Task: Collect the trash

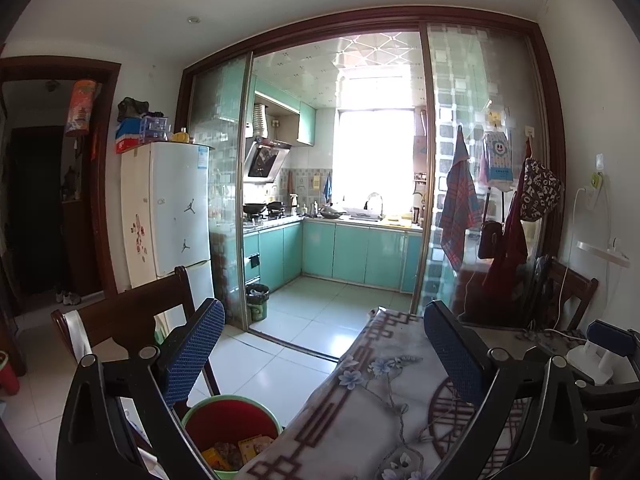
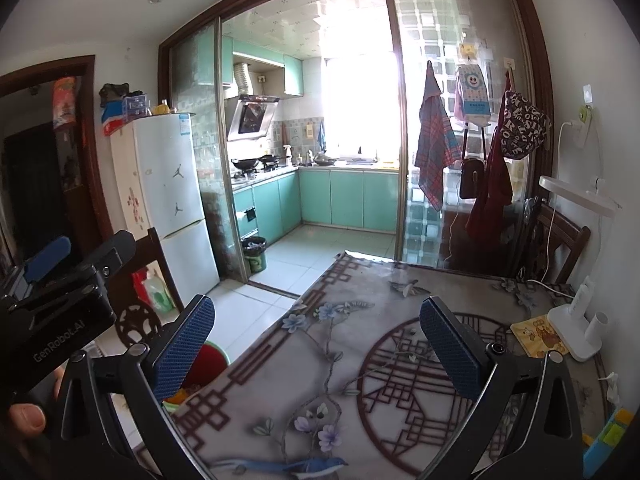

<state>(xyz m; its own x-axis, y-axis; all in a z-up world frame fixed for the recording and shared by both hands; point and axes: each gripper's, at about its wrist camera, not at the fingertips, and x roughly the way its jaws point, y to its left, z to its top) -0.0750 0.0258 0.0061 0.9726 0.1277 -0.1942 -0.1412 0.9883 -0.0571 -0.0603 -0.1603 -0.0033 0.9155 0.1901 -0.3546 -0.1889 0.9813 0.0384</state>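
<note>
Both the left gripper point(image 1: 324, 344) and the right gripper point(image 2: 316, 340) are spread, holding nothing. The red round bucket with green rim point(image 1: 232, 424), near the patterned table's point(image 2: 360, 320) left edge, already contains wrappers; perhaps the yellow packet point(image 2: 538, 336) at far right remains.

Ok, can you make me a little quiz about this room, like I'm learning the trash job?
1. True or false: both hand-held grippers, left and right, are holding trash.
2. Where is the red bin with the green rim?
A. on the table
B. on the floor by the table edge
C. on top of the fridge
3. Fill in: the yellow wrapper lies on the table beside the white ____ base.

Key:
1. False; both are open and hold nothing.
2. B
3. lamp
</note>
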